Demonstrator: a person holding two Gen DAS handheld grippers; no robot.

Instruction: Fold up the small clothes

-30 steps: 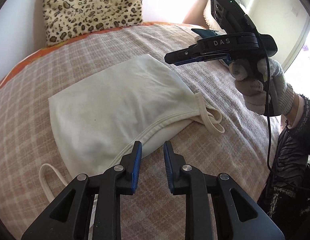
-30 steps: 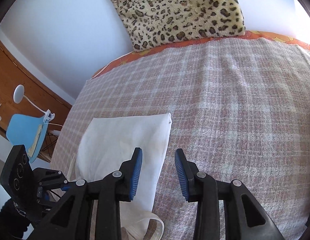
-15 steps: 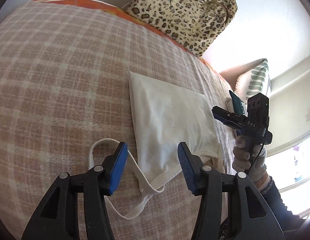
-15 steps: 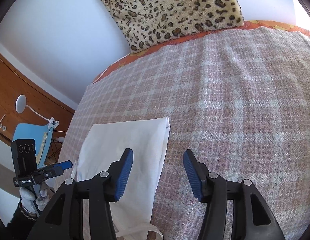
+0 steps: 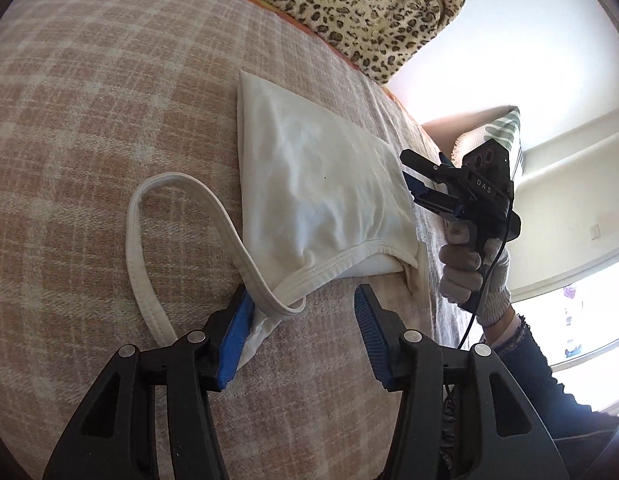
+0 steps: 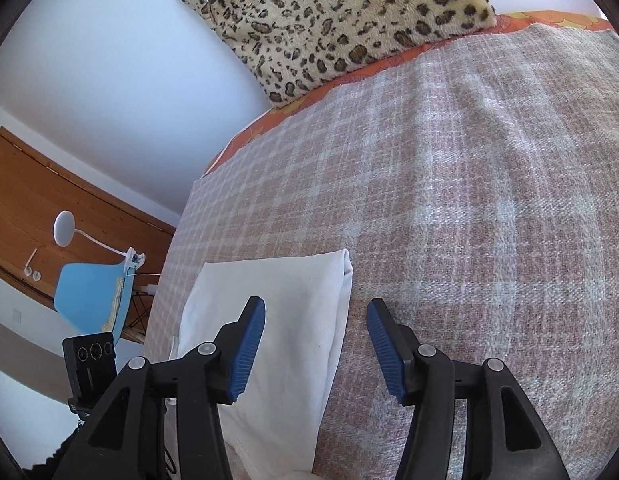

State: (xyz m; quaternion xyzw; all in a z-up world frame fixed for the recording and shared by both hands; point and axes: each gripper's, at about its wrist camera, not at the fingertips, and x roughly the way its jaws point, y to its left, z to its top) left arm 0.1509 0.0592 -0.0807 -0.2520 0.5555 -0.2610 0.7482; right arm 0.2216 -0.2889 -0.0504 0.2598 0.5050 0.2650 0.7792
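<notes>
From the left wrist camera, the left hand-held gripper (image 5: 303,334) hangs low over a bed (image 5: 89,128) covered in a pink-and-cream checked blanket, its blue-padded jaws apart after just opening; the looped strap (image 5: 149,248) of a cream camisole top (image 5: 321,200) curls past the left pad, whose inner face touches the strap end, while the right pad stands clear over bare blanket. The garment lies folded lengthwise in the middle of the bed, its hemmed neckline toward the near edge and its far end pointing at the head of the bed, where a leopard-print cushion (image 5: 361,12) leans against the white wall. At the right side of the bed a gloved hand (image 5: 473,272) grips the right hand-held gripper (image 5: 413,178), its tips just beside the garment's right edge; a striped pillow (image 5: 505,132) sits behind it. From the right wrist camera, the right hand-held gripper (image 6: 315,342) shows its jaws apart, having just opened, straddling the camisole top's (image 6: 285,320) right edge without pressing it: the left pad over white cloth, the right pad over blanket. The leopard-print cushion (image 6: 341,20) lies at the head of the bed (image 6: 489,200). Beyond the left edge of the bed stand a blue chair (image 6: 89,300) and a white lamp (image 6: 65,228) before wood panelling, with the left hand-held gripper's body (image 6: 91,364) at lower left.
</notes>
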